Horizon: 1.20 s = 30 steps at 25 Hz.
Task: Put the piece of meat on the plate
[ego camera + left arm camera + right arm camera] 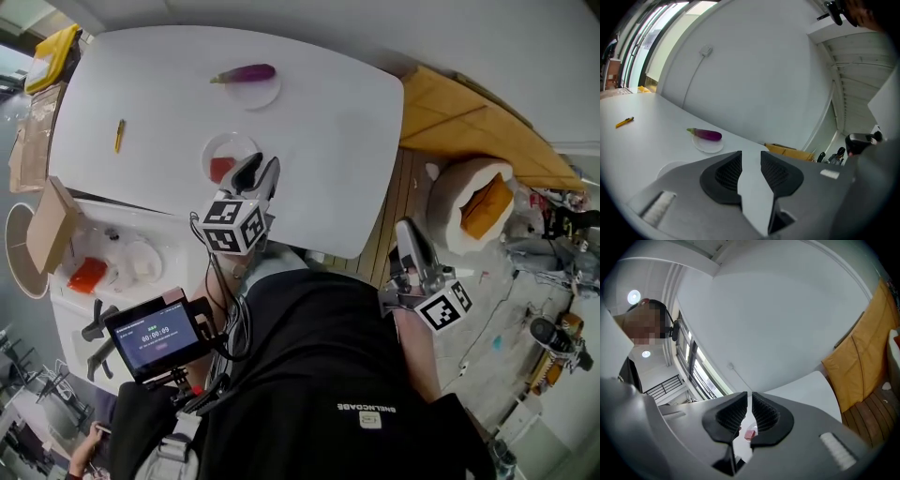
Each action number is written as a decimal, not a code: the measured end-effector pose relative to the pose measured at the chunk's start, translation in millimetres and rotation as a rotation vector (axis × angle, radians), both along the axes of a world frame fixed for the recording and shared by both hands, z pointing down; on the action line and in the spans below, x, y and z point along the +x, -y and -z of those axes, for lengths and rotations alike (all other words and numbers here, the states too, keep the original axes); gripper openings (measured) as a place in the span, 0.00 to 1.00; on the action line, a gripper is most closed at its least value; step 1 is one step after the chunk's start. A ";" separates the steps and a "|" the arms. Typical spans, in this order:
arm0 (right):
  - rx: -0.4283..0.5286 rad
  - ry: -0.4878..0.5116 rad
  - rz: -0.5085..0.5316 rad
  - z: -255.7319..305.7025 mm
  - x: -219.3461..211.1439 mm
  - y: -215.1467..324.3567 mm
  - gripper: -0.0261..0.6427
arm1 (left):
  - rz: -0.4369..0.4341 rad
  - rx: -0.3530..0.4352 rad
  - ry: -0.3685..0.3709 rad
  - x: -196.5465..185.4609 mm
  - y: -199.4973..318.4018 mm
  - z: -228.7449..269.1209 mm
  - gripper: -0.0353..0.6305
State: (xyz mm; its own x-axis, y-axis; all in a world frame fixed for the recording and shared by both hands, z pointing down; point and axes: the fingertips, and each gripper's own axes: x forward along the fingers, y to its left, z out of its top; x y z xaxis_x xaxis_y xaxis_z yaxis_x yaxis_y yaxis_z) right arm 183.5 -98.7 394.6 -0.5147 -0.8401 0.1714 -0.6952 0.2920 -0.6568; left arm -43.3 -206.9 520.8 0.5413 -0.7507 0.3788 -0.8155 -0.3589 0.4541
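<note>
The red piece of meat lies on a small clear plate near the front edge of the white table. My left gripper hovers just right of that plate, jaws apart and empty; in the left gripper view only bare tabletop shows in the gap. My right gripper is off the table's right corner, jaws nearly together with nothing between them. The right gripper view shows the meat below the jaws.
A purple eggplant rests on a second plate at the table's far side. A yellow pen lies at the left. A yellow board and a round white tub stand to the right.
</note>
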 end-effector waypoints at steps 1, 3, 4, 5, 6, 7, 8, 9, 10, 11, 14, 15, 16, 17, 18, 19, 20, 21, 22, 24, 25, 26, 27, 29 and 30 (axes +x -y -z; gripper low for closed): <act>0.010 0.002 0.007 2.4 -1.2 -0.5 0.09 | -0.005 0.007 -0.008 4.4 -5.0 7.7 0.25; 0.028 0.001 0.022 8.0 -3.5 -3.9 0.08 | -0.016 0.017 -0.026 13.3 -18.9 24.1 0.23; 0.036 0.001 0.030 9.7 -4.3 -4.5 0.08 | -0.023 0.023 -0.034 18.2 -25.3 31.4 0.21; 0.043 0.002 0.037 10.4 -4.8 -3.1 0.07 | -0.033 0.030 -0.040 23.4 -29.9 37.6 0.20; 0.049 0.005 0.045 10.7 -5.1 -0.7 0.07 | -0.047 0.039 -0.045 29.0 -33.4 43.6 0.18; 0.055 0.009 0.054 11.2 -5.4 1.2 0.06 | -0.065 0.050 -0.052 34.6 -37.2 50.3 0.17; 0.061 0.011 0.063 12.1 -6.0 2.2 0.06 | -0.084 0.062 -0.064 39.8 -41.8 57.8 0.15; 0.065 0.013 0.073 12.5 -7.1 3.0 0.05 | -0.100 0.072 -0.080 43.8 -46.1 65.2 0.14; 0.068 0.014 0.085 11.4 -8.7 4.6 0.05 | -0.111 0.082 -0.097 46.3 -49.3 71.5 0.12; 0.069 0.014 0.096 8.8 -10.9 7.2 0.05 | -0.119 0.091 -0.111 47.6 -50.8 76.1 0.09; 0.071 0.013 0.138 0.9 -18.6 13.6 0.05 | -0.135 0.110 -0.137 49.6 -56.6 86.9 0.07; 0.074 0.014 0.154 1.4 -21.2 13.0 0.05 | -0.135 0.117 -0.143 50.1 -62.7 93.7 0.07; 0.080 0.015 0.170 4.0 -23.7 10.8 0.05 | -0.133 0.125 -0.149 50.0 -70.5 102.2 0.07; 0.088 0.018 0.187 8.0 -26.3 8.2 0.05 | -0.128 0.134 -0.153 49.2 -78.5 110.8 0.07; 0.097 0.021 0.203 12.0 -29.0 6.6 0.05 | -0.119 0.144 -0.157 47.6 -85.4 118.3 0.07; 0.106 0.023 0.219 15.2 -32.0 6.2 0.05 | -0.107 0.152 -0.162 45.1 -90.8 124.2 0.07; 0.114 0.025 0.236 17.7 -35.3 6.6 0.05 | -0.092 0.160 -0.166 41.8 -95.4 128.9 0.07; 0.120 0.027 0.253 19.8 -39.0 7.3 0.05 | -0.075 0.167 -0.171 38.0 -99.6 133.2 0.07; 0.126 0.029 0.272 21.7 -43.1 7.7 0.05 | -0.058 0.173 -0.174 34.1 -103.9 137.4 0.07; 0.135 0.032 0.310 24.9 -51.3 7.2 0.05 | -0.031 0.185 -0.180 27.2 -113.4 145.7 0.07; 0.139 0.032 0.330 26.3 -55.2 6.6 0.05 | -0.020 0.191 -0.183 24.1 -118.2 149.0 0.07; 0.142 0.033 0.348 27.4 -59.1 5.8 0.05 | -0.005 0.194 -0.187 20.5 -123.2 151.5 0.07; 0.145 0.036 0.366 28.4 -63.2 4.6 0.05 | 0.014 0.192 -0.191 15.8 -128.5 153.2 0.07; 0.148 0.042 0.401 30.3 -71.9 1.5 0.05 | 0.059 0.192 -0.199 4.6 -140.2 155.2 0.07; 0.149 0.045 0.419 31.2 -76.5 0.0 0.05 | 0.081 0.197 -0.201 -1.1 -146.2 156.0 0.07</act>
